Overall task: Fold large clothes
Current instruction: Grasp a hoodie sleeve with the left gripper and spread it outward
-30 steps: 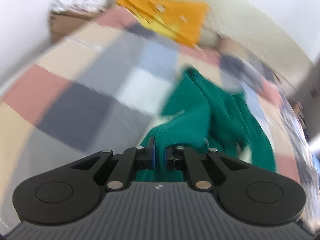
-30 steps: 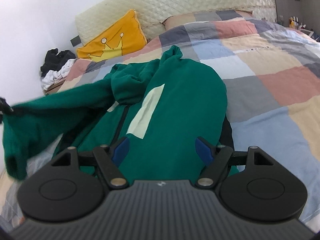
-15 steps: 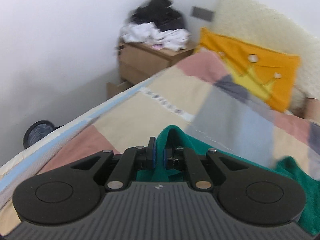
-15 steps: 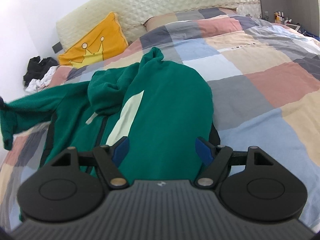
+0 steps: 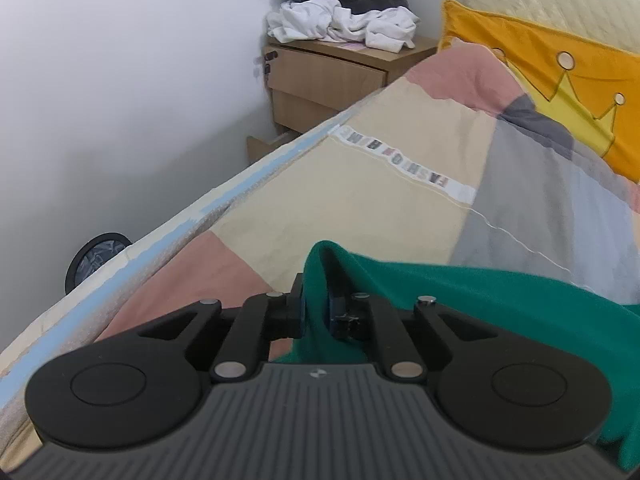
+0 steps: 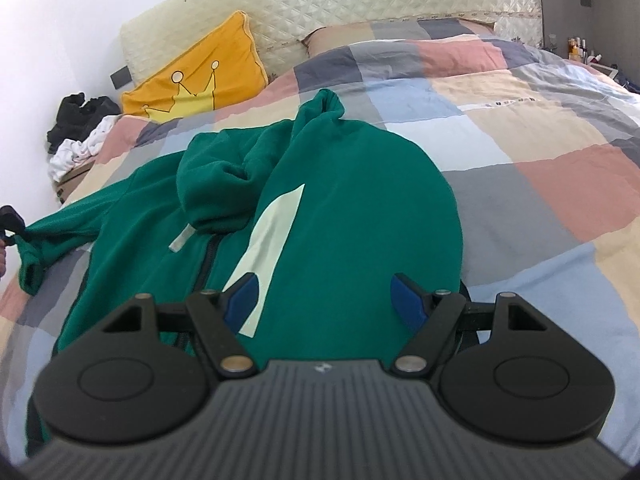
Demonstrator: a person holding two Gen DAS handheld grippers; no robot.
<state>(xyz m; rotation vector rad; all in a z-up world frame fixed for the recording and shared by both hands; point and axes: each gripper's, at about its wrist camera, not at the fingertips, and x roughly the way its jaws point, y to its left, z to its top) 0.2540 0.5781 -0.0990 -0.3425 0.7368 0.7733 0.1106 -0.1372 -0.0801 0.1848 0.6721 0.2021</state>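
Observation:
A green zip hoodie [image 6: 344, 208] with a pale stripe lies spread on the checked bed cover [image 6: 520, 128], hood bunched at the middle. My left gripper [image 5: 318, 312] is shut on the cuff of its left sleeve [image 5: 324, 268], held low over the bed's left side; the sleeve [image 5: 500, 304] trails off to the right. In the right wrist view that sleeve [image 6: 52, 236] stretches to the left edge, where the left gripper [image 6: 10, 224] shows. My right gripper [image 6: 322, 300] is open and empty, hovering over the hoodie's lower front.
A yellow crown cushion [image 6: 196, 80] leans on the quilted headboard [image 6: 320, 4]. A wooden nightstand [image 5: 332, 72] with piled white and black clothes [image 5: 344, 12] stands left of the bed. The bed's left edge [image 5: 168, 236] drops to the floor, with a round black object [image 5: 96, 256] below.
My left gripper has pulled the sleeve cuff outward to the bed's left side and lowered it; the sleeve now lies stretched. The right gripper stayed open over the hoodie.

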